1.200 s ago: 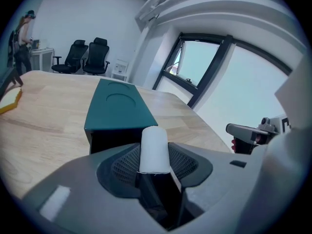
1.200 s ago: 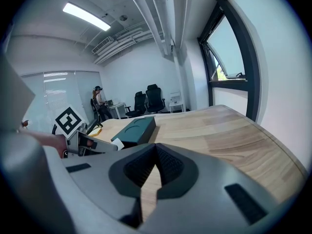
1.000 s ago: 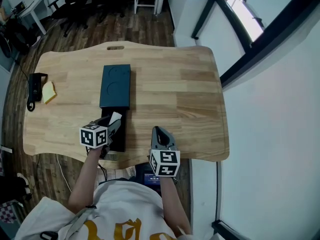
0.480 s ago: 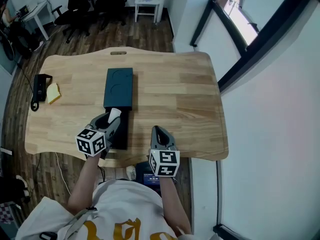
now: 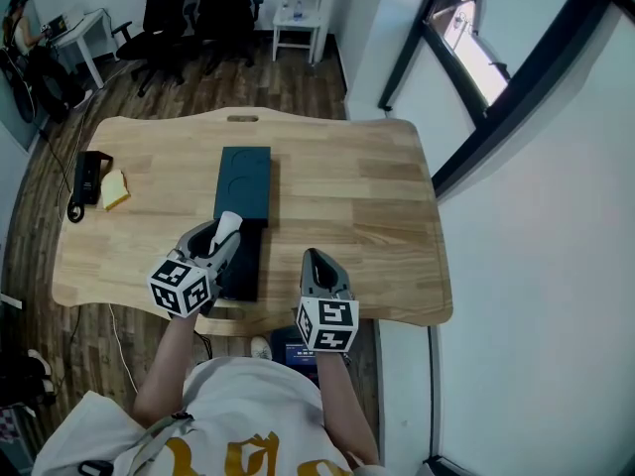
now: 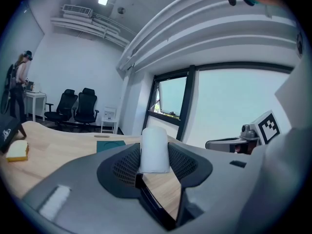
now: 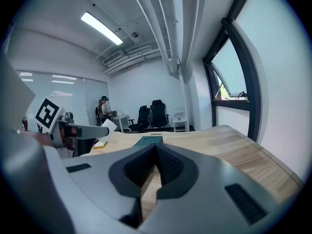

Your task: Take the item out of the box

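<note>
A dark teal box lid lies on the wooden table, and the black open tray of the box sticks out toward me. My left gripper is shut on a white item and holds it just above the tray's left side. In the left gripper view the white item stands upright, pinched between the jaws. My right gripper is shut and empty, hovering over the table's near edge to the right of the tray. The right gripper view shows the left gripper's white item at the left.
A yellow pad and a black device with a cord lie at the table's left end. A slot handle is cut in the far edge. Office chairs and a white stool stand beyond. A window frame runs along the right.
My left gripper has lifted a little with the white item and drawn slightly toward me. The head view has shifted, so the table sits lower in the picture. The right gripper has stayed put.
</note>
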A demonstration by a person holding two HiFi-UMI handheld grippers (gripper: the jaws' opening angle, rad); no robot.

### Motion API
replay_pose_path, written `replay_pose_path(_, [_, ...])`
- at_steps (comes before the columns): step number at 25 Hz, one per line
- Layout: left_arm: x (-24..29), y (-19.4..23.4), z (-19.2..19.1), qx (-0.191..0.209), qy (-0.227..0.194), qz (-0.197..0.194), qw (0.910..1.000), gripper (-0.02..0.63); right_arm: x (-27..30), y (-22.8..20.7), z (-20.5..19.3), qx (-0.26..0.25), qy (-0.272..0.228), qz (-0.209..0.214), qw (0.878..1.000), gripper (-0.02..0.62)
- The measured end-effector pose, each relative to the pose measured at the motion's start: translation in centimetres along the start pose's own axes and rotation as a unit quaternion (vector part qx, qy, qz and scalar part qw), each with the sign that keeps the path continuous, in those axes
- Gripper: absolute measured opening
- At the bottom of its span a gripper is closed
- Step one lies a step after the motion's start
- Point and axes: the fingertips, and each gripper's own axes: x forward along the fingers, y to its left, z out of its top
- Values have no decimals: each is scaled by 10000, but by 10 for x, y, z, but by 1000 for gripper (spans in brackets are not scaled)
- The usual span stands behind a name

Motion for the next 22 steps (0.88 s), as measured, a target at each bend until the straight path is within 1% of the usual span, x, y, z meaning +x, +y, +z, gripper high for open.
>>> replay_pose_path(6, [-5, 4, 4, -44, -106, -7, 9999, 183, 2, 6, 2, -25, -14, 38, 10000, 6])
replay_pose_path(10, [-6, 6, 4, -51, -104, -11, 9999, 183, 3, 10, 2, -107, -10, 55, 9999, 6])
replay_pose_path(22, [-10, 16, 0, -130, -79, -15, 9999, 183, 10, 19, -1, -146, 43, 95, 9998, 6])
